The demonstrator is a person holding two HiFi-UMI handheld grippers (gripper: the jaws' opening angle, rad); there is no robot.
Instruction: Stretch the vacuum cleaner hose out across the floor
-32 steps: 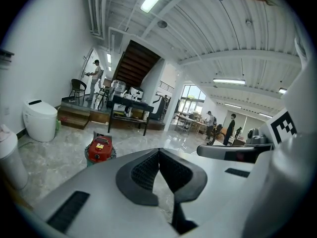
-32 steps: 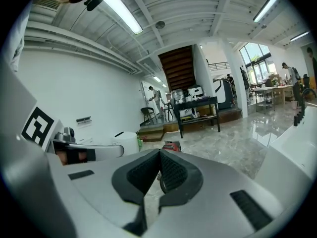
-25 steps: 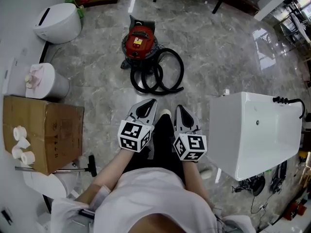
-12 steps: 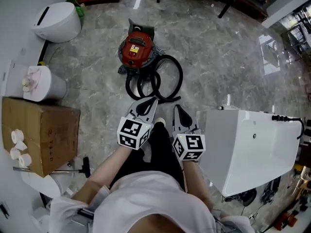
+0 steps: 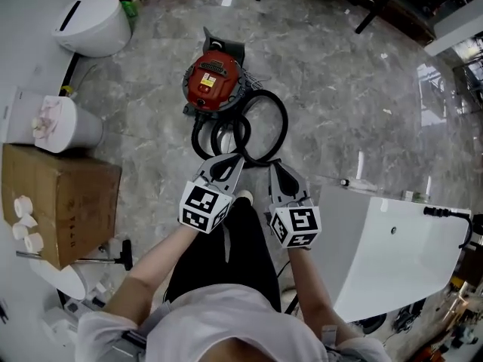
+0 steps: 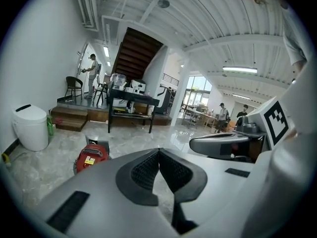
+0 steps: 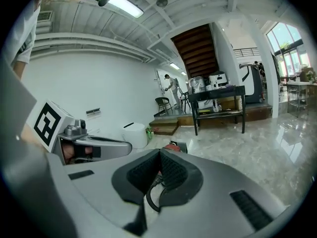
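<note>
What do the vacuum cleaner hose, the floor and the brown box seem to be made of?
The vacuum cleaner hose: black, probably flexible plastic or rubber; it lies in loose coils. The floor: polished stone or stone-look tile; grey veining, glossy reflections. The brown box: matt cardboard, by its colour and folded edges.

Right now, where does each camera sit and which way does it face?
Head view: on the person's head, facing steeply down at the red canister vacuum cleaner and its coiled black hose; forearms, left gripper, right gripper show.
Left gripper view: on the left gripper, facing forward and low; its shut jaws fill the foreground, the right gripper beside.
Right gripper view: on the right gripper, facing likewise; its shut jaws, the left gripper beside.
Shared: both gripper views show the vacuum cleaner and the dark staircase.
</note>
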